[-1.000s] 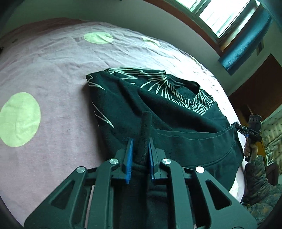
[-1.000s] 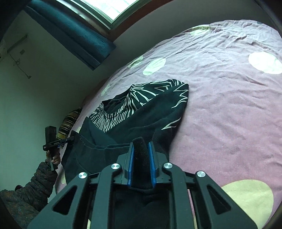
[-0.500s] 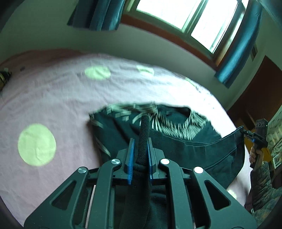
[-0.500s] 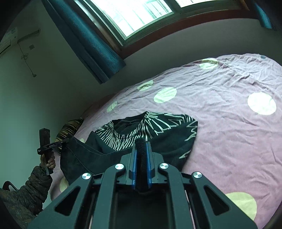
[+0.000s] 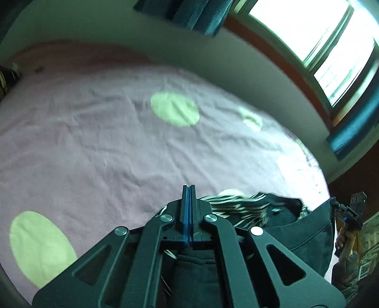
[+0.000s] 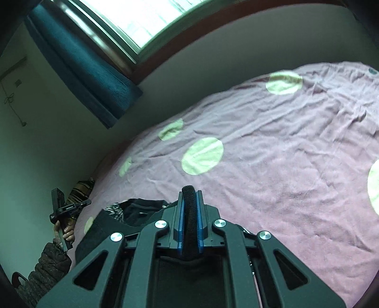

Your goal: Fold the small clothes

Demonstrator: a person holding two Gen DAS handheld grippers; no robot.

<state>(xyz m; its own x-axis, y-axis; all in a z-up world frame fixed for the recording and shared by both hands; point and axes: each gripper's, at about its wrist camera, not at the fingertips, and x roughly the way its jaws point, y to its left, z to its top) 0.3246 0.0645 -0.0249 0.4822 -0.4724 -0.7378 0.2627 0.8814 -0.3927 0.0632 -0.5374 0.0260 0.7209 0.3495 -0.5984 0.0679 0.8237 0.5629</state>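
A dark green garment with white line print (image 5: 267, 213) hangs between both grippers above the pink bedsheet (image 5: 106, 147). My left gripper (image 5: 188, 189) is shut, its blue pads pressed together, with the garment's hem (image 5: 194, 260) caught lower down between them. My right gripper (image 6: 190, 192) is shut on a thick fold of the same garment (image 6: 190, 213). The right gripper also shows in the left wrist view (image 5: 348, 210), holding the far corner. The left gripper shows in the right wrist view (image 6: 71, 208). Most of the garment is hidden under the grippers.
The bedsheet (image 6: 272, 165) has pale green dots (image 6: 202, 156). A wall, a window (image 6: 132, 21) and teal curtains (image 6: 83, 64) lie beyond the bed. A striped pillow (image 6: 80, 189) sits by the wall.
Both grippers have lifted and carried the garment's hem forward over the rest of it; the printed part has dropped low in both views and the bed beyond fills them.
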